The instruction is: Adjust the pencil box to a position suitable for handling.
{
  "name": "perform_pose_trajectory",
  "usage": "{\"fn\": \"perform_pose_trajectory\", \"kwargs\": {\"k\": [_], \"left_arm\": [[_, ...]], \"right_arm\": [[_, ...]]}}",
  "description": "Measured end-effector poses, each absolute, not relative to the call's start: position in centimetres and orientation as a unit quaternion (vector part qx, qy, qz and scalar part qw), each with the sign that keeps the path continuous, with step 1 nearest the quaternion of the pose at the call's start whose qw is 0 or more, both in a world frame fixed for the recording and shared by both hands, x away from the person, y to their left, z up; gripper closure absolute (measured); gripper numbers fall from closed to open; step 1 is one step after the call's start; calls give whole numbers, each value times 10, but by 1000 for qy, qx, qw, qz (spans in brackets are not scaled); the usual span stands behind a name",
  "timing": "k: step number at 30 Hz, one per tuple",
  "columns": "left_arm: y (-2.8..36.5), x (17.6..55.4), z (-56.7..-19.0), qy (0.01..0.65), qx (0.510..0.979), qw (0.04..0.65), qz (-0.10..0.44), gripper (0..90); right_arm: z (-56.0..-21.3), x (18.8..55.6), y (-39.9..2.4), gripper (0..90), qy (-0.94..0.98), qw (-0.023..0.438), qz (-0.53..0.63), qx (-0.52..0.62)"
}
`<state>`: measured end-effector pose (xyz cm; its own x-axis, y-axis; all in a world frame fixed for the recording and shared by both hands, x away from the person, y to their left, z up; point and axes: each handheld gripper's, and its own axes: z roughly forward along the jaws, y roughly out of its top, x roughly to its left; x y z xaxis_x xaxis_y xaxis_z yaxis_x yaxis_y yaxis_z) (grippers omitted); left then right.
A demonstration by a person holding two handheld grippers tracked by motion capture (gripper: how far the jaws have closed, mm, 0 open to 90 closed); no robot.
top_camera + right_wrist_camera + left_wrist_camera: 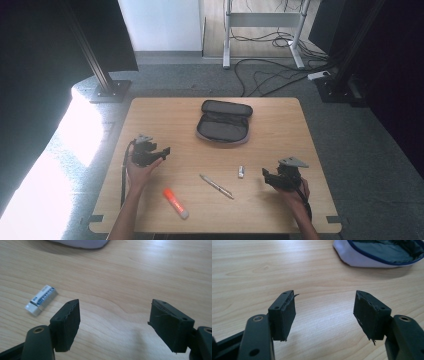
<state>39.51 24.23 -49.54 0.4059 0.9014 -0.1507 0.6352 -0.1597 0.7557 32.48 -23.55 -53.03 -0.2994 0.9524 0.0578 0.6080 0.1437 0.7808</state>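
An open grey pencil case [223,123] lies at the table's far middle. A small white eraser [241,172], a pen [216,186] and an orange-and-white glue stick [175,203] lie nearer the front. My left gripper [164,151] hovers open over bare wood at the left, pointing right; in the left gripper view its jaws [324,312] hold nothing and the pencil case [377,255] lies ahead to the right. My right gripper [265,175] is open at the front right, pointing left. Its jaws [113,322] are empty, with the eraser [41,300] ahead to the left.
The wooden table [280,125] stands on grey carpet. Black frame posts rise at the back left and right, and cables lie on the floor behind the table. The pencil case's pale edge [80,243] shows at the top of the right gripper view.
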Motion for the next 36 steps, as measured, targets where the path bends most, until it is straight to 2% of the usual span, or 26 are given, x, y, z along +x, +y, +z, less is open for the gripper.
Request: {"fn": "perform_pose_trajectory", "kwargs": {"k": [18, 30, 36], "left_arm": [[218, 415, -467, 491, 756, 399, 167, 334], [196, 429, -466, 482, 765, 387, 181, 347], [184, 443, -469, 483, 769, 386, 164, 350]], "right_arm": [[-514, 348, -203, 273, 717, 231, 389, 531], [-511, 360, -206, 292, 707, 217, 401, 541], [-509, 364, -200, 291, 713, 220, 396, 536]]}}
